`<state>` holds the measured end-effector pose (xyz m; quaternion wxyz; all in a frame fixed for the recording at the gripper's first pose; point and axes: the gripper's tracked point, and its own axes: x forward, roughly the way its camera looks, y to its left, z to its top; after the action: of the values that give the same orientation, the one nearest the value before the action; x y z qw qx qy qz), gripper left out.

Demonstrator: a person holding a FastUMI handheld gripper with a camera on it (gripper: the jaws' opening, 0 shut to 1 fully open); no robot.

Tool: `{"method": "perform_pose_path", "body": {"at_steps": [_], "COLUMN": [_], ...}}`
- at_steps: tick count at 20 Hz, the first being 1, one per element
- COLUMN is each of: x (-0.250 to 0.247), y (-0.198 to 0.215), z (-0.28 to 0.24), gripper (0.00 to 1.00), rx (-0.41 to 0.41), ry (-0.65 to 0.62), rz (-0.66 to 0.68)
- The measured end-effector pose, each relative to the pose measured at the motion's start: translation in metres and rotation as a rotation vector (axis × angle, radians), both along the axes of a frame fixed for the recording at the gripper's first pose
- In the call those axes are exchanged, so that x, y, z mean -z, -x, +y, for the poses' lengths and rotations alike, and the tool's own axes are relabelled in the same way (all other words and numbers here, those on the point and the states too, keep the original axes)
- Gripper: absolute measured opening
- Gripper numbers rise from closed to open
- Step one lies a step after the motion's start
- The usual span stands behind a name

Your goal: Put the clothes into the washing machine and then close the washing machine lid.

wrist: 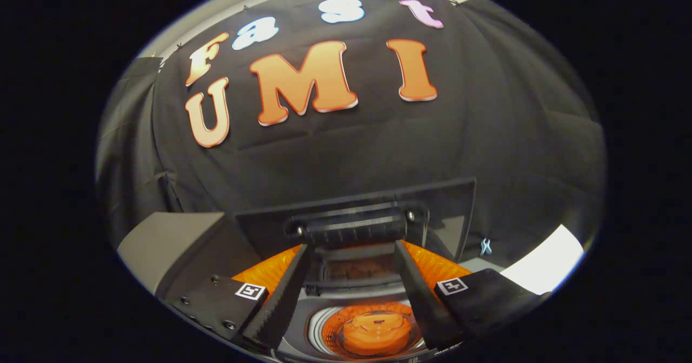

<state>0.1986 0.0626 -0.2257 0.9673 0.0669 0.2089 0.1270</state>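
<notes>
Below the spread tool (pixel 351 252), washing machine (pixel 303 319) holds orange drum (pixel 373 330).

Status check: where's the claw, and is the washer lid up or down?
Claw open, fingers either side of the lid's handle, not pressing it. Lid raised. Drum open below, orange inside; clothes not made out. Nothing in the way.

A small pale-blue clip (pixel 486 246) hangs on the black cloth, beside what may be a white tabletop (pixel 546 263).

A pale table (pixel 546 263) beside the washing machine (pixel 346 325); whether it carries anything cannot be told.
</notes>
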Motion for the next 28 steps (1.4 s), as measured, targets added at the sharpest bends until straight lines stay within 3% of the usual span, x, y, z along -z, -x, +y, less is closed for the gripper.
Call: {"method": "perform_pose_path", "body": {"at_steps": [5,12,22,28], "x": [-0.039,-0.011,0.035,0.032], "y": [-0.055,-0.126,-0.141,-0.139], "z": [0.002,0.019,0.029,0.029], "gripper": [0.99,0.99,1.0,0.99], "rx": [-0.003,0.001,0.022,0.003], "ry": [0.007,0.091,0.113,0.14], "rz": [-0.061,-0.004,0.113,0.082]}}
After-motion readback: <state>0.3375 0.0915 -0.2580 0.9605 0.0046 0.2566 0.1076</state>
